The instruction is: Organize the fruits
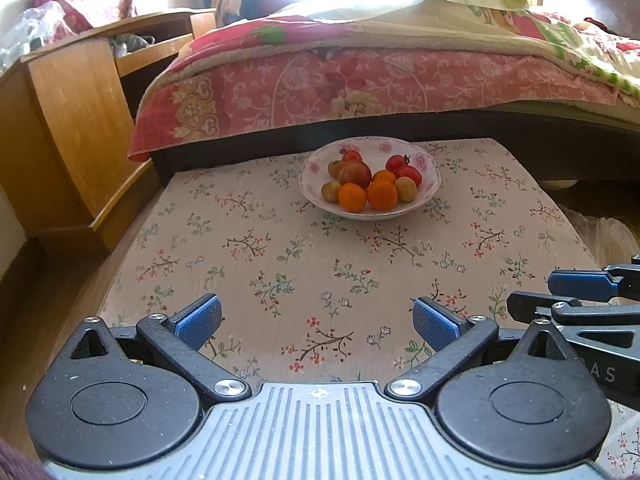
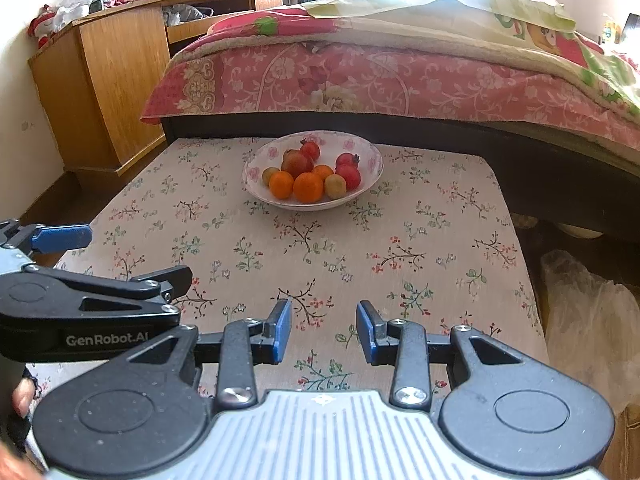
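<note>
both grippers' fingers spread, empty; fruit bowl (image 1: 430, 184) far; lower fruits hidden.

In my white floral bowl (image 1: 430, 184), the dark red apple-like fruit (image 1: 355, 174) hides most of a small yellowish one (image 1: 335, 167) behind it. My right hand-held gripper (image 1: 576, 300) runs off the left view's edge, perhaps half-seen. The window glare washes out the far wall.

1. The worktop (image 1: 280, 248) (image 2: 420, 240) is covered by a pale cloth printed with small flowering twigs.
2. A white, pink-flowered bowl (image 1: 430, 176) (image 2: 372, 160) stands on it near the far edge, holding the fruit (image 1: 382, 194) (image 2: 308, 187).
</note>
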Motion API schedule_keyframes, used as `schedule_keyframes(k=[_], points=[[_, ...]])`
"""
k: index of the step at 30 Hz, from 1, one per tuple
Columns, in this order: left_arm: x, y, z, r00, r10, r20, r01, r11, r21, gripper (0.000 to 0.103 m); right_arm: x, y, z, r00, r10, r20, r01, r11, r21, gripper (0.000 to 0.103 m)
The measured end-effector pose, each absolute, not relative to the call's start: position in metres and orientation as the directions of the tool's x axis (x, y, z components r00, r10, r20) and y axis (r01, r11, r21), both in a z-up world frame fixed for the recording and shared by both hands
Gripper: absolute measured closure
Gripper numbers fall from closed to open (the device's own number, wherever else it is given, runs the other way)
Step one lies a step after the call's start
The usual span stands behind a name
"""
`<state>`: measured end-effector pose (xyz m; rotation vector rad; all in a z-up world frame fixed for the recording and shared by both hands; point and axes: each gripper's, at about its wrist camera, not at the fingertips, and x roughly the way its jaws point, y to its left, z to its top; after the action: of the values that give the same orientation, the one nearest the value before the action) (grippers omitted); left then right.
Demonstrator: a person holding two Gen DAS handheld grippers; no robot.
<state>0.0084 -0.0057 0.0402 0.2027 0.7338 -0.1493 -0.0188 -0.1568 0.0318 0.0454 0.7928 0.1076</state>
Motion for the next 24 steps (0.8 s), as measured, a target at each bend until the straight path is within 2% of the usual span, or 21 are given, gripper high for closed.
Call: schedule_keyframes(k=[24], points=[[0.003,-0.0003,0.0391,0.718,-0.072,-0.693,0.178,0.981,0.082,0.0,-0.0244,-0.1552,0.0289,0.687,0.115,-0.718,-0.083,0.993,0.079,0.064]])
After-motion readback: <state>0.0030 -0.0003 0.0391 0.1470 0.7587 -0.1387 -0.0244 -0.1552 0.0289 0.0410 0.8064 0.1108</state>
